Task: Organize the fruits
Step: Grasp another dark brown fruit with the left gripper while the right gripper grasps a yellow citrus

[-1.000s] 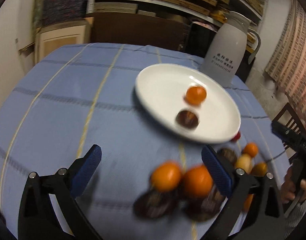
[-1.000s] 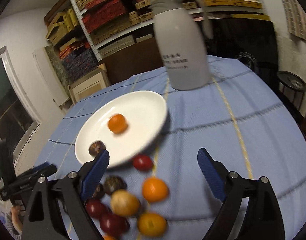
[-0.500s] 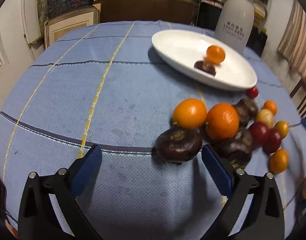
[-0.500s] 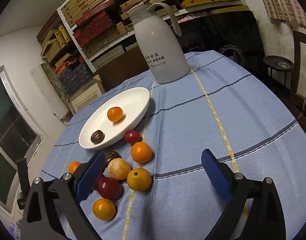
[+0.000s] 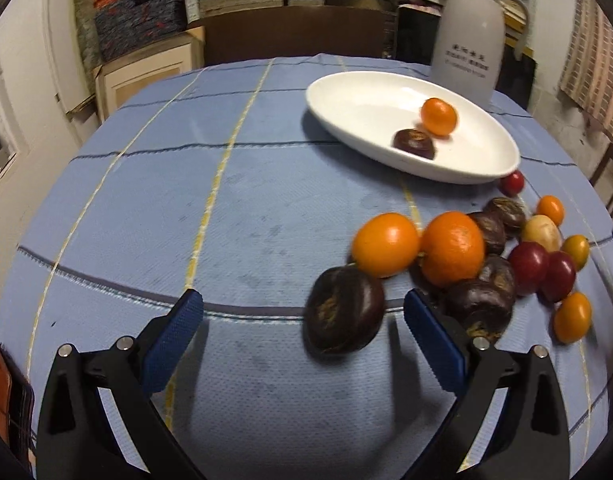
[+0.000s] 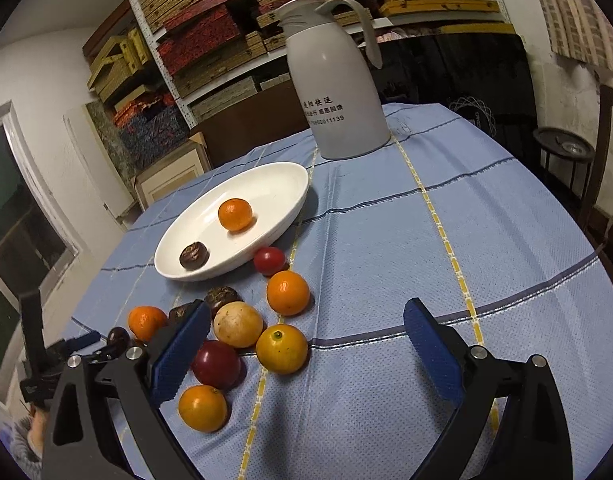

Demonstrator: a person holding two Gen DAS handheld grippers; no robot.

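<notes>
Resting on cloth, dark wrinkled fruit [image 5: 343, 309]

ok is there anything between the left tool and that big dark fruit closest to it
Nothing visible. The left tool is open, and the dark fruit lies on bare tablecloth just ahead, nearer its right finger. The two oranges sit behind the fruit, toward the white plate, not in front.

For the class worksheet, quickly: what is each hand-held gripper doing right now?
Left hand-held gripper: open, holding nothing.
Right hand-held gripper: open, holding nothing.
</notes>
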